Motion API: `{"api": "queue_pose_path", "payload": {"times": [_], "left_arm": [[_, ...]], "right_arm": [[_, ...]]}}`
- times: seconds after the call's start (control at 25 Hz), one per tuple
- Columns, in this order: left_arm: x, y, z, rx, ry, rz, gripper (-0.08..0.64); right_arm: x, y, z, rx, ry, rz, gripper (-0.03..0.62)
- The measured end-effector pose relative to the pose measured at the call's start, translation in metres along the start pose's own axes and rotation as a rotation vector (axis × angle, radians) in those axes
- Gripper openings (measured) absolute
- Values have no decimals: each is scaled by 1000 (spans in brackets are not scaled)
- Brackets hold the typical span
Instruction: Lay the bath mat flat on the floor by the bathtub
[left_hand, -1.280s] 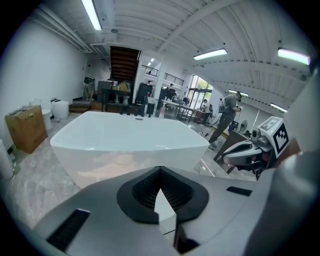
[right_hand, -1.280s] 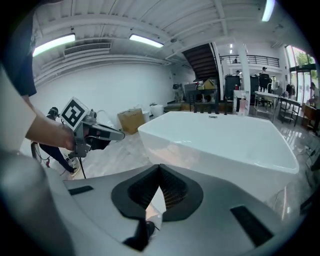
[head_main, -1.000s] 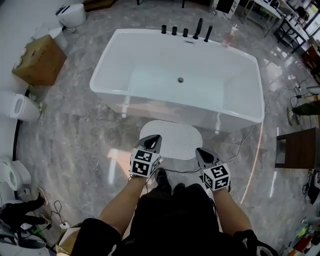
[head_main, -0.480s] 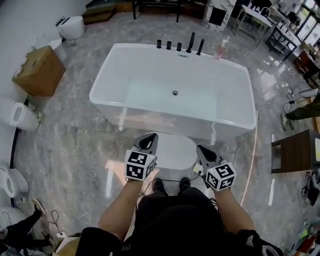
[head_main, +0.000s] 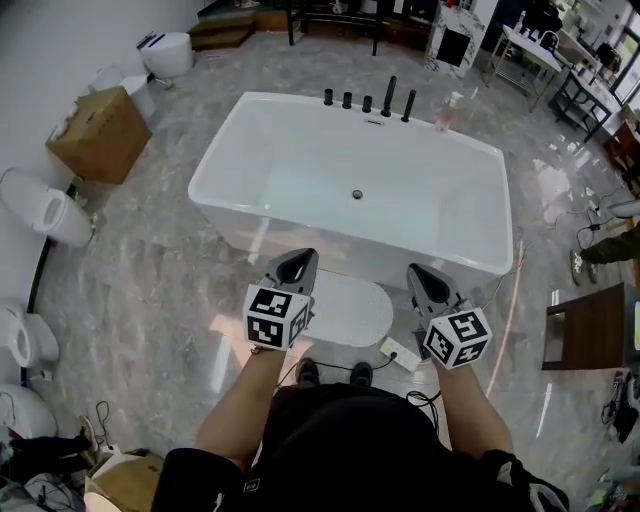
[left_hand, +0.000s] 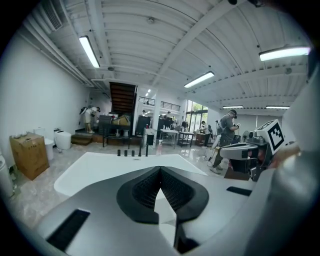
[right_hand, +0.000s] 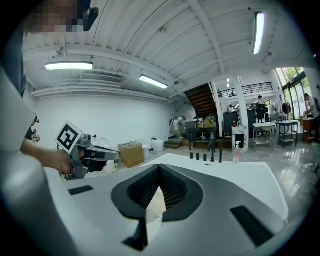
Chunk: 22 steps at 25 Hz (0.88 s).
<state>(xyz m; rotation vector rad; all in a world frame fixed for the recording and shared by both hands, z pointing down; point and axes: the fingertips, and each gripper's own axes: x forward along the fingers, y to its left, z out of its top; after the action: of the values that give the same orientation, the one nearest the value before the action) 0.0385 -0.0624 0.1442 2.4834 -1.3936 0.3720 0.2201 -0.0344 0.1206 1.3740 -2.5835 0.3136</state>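
The white oval bath mat (head_main: 348, 308) lies flat on the grey floor right against the near side of the white bathtub (head_main: 355, 180). My left gripper (head_main: 300, 262) hovers well above the mat's left end, shut, with nothing between its jaws. My right gripper (head_main: 420, 275) hangs above the floor just past the mat's right end, also shut and empty. In the left gripper view the jaws (left_hand: 160, 171) meet at their tips and point across the tub (left_hand: 107, 170). In the right gripper view the jaws (right_hand: 160, 169) are closed too, aimed over the tub (right_hand: 235, 175).
Black taps (head_main: 370, 98) and a pink bottle (head_main: 446, 110) stand at the tub's far rim. A cardboard box (head_main: 98, 133) and toilets (head_main: 45, 213) line the left wall. A white power strip (head_main: 402, 353) with cable lies by my feet. A dark bench (head_main: 590, 325) stands at the right.
Both grippers have risen off the mat and moved apart from it, staying shut. The mat now lies free on the floor, and the view has lifted with me.
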Motion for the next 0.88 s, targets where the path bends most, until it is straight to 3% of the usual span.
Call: {"api": "queue_pose_path", "payload": {"times": [0.4, 0.68, 0.88], "left_arm": [[3, -46, 93, 76, -117, 0, 11], [-4, -59, 133, 123, -203, -2, 11], [-1, -55, 143, 115, -240, 7, 11]], "right_arm": [[-50, -46, 91, -13, -231, 13, 15], [-70, -53, 118, -49, -301, -8, 15], [-74, -59, 118, -73, -300, -57, 14]]}}
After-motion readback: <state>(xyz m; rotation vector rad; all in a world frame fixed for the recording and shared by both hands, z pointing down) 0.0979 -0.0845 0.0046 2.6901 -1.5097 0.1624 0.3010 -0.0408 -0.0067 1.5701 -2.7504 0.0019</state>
